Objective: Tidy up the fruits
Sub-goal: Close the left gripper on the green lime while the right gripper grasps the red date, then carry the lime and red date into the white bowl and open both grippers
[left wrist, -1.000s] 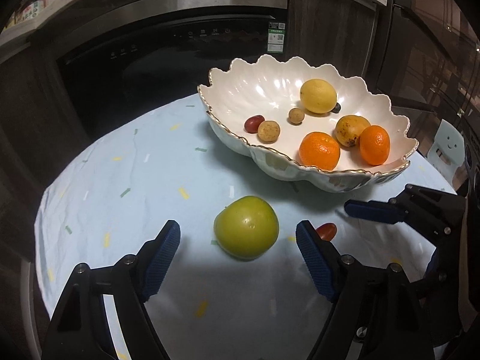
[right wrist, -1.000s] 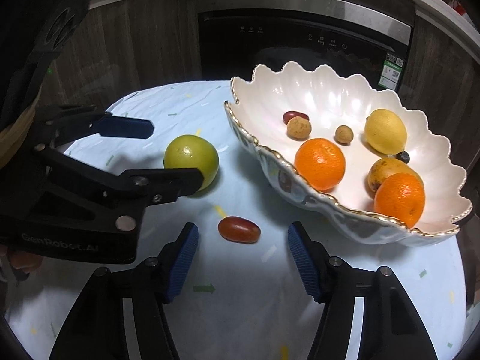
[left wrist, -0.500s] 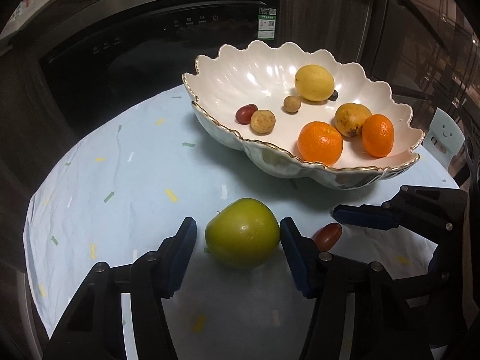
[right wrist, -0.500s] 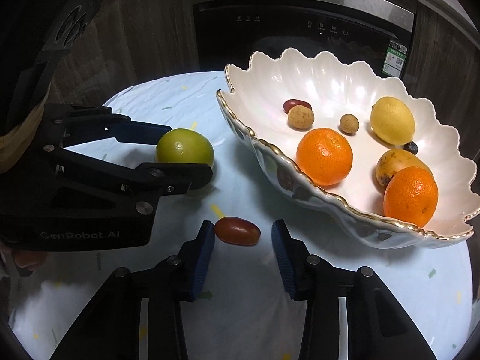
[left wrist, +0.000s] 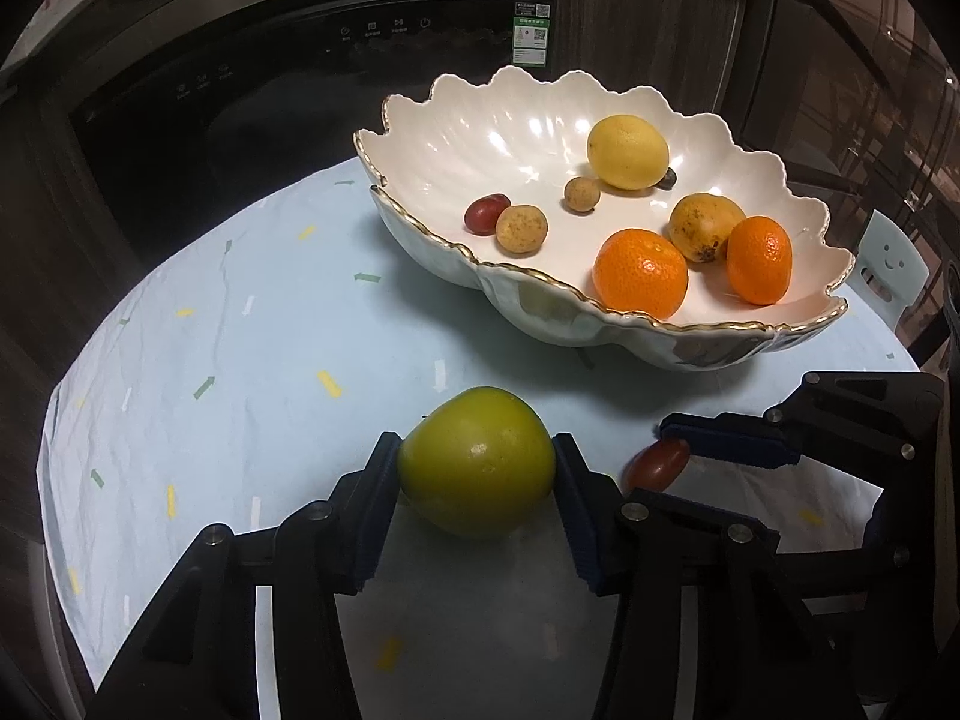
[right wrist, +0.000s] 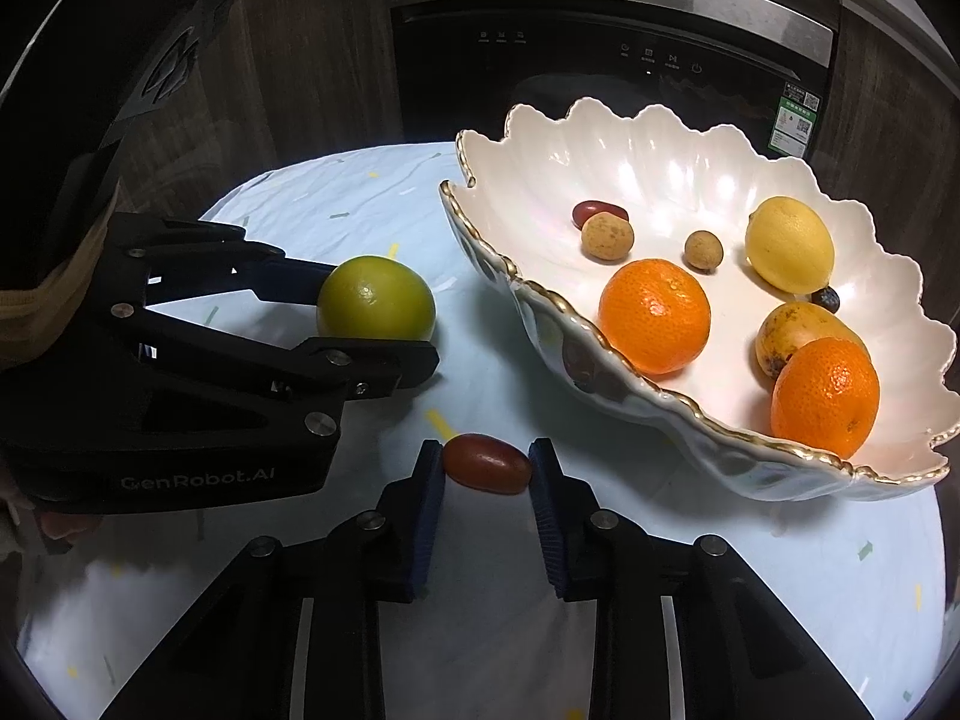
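Left wrist view, left to right: pale blue tablecloth (left wrist: 240, 372) with small confetti marks fills the left and centre. Left gripper (left wrist: 477, 474) sits at lower centre, both blue pads touching the green fruit (left wrist: 477, 471), clamped on its left and right sides; whether the fruit is on the cloth or just off it is unclear. Right of it, lower right, the small red oval fruit (left wrist: 657, 465) lies on the cloth, with the right gripper's near finger beside it.

Upper right: white scalloped bowl (left wrist: 456, 138) with gold rim, on the cloth, apart from both grippers. Inside, left to right: dark red small fruit (left wrist: 486, 213) touching a tan round one (left wrist: 521, 229), smaller tan ball (left wrist: 581, 194), yellow lemon (left wrist: 627, 151), big orange (left wrist: 639, 281), speckled yellow fruit (left wrist: 705, 225), second orange (left wrist: 759, 259).

Right wrist view, left to right: left gripper enters from the left edge, fingers bracketing the green fruit at centre left. Right gripper (right wrist: 486, 468) at lower centre, pads in contact with both ends of the red oval fruit, closed on it; it appears to sit on the cloth. Bowl fills the right half. Dark oven door (right wrist: 600, 60) behind, top of frame.
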{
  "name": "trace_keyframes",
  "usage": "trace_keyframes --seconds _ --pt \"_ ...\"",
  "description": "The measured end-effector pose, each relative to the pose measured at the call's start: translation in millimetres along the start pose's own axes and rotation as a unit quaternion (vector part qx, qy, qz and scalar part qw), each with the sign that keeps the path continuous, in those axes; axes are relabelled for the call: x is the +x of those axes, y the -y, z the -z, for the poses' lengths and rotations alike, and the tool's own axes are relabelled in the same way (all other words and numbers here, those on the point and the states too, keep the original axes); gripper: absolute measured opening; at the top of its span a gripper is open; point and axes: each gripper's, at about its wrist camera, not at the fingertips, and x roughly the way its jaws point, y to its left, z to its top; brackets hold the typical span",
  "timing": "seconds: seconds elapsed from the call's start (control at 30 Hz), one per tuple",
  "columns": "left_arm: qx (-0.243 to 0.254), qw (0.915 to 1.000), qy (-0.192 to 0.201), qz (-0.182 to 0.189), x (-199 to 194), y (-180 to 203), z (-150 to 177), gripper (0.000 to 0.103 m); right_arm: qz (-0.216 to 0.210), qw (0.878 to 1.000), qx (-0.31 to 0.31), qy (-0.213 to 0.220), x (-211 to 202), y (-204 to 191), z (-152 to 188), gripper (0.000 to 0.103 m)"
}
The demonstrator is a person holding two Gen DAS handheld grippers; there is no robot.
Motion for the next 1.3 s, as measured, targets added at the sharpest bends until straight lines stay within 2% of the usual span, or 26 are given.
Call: trace_keyframes --seconds 0.47,0.97,1.3 --pt "-0.015 0.9997 0.011 -0.014 -27 4 7 0.049 -0.002 1.000 -0.003 0.012 -20 -5 0 0.030" --pt "-0.043 0.9975 0.042 -0.037 -88 32 13 0.049 0.006 0.998 -0.015 0.053 -82 -4 -2 0.030" --pt "-0.065 0.9947 0.058 -0.054 -114 54 8 0.049 0.014 0.996 -0.016 0.084 -123 8 -4 0.030"
